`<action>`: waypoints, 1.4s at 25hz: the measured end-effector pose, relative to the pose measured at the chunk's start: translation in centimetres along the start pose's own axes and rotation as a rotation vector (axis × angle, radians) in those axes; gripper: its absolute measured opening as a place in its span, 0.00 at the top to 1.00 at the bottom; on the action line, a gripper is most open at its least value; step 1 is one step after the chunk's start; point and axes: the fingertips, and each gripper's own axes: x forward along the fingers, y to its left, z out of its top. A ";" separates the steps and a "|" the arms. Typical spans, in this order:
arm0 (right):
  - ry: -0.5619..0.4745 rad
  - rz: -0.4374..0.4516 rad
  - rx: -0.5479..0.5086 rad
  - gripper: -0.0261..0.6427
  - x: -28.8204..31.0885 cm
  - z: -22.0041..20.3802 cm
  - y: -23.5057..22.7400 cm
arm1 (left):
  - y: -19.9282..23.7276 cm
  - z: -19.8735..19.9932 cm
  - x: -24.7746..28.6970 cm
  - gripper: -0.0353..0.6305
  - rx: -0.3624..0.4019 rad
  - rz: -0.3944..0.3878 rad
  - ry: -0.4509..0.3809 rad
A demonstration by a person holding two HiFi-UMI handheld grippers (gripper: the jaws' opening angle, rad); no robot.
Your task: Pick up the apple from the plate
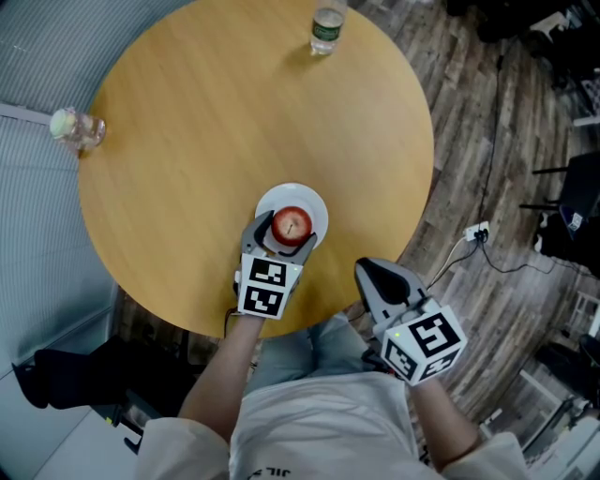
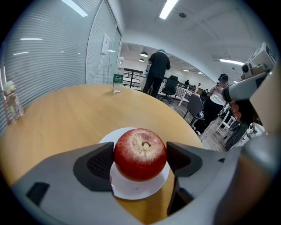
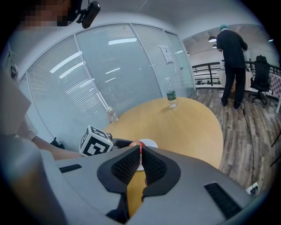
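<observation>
a round, light wooden surface (image 1: pixel 187 169) stood on a grey-brown plank floor (image 1: pixel 487 141), beside a glass wall with blinds (image 2: pixel 44 48). near the surface's closest edge sat a small white plate (image 1: pixel 317 204) with a red apple (image 1: pixel 292 225) on or just above it; which of the two could not be told. the left gripper (image 1: pixel 286 236) reached in from the person's side, its jaws only as wide as the fruit, with a dark pad pressed to each side of the apple. the right gripper (image 1: pixel 377 274) hung off the surface's edge, over the person's lap, its jaws drawn nearly together with only a thin slit between them and nothing held there. at the far edge of the surface stood a clear water bottle (image 1: pixel 327 26) with a green label, and at the left edge a small glass jar (image 1: pixel 75 129). a white power strip (image 1: pixel 478 232) with a dark cable lay on the floor to the right. farther into the room a person in dark clothes (image 2: pixel 156 72) stood with their back turned near office chairs (image 2: pixel 170 88), under long ceiling lights (image 2: pixel 169 9).
</observation>
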 end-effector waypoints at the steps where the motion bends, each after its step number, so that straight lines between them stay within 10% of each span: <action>1: 0.000 0.001 0.000 0.91 0.0 0.0 0.0 | 0.0 0.0 0.0 0.38 -0.001 0.001 -0.001; 35: -0.096 0.038 -0.102 0.91 -3.6 2.5 4.2 | -0.8 3.1 -11.0 0.39 -0.031 0.067 -0.169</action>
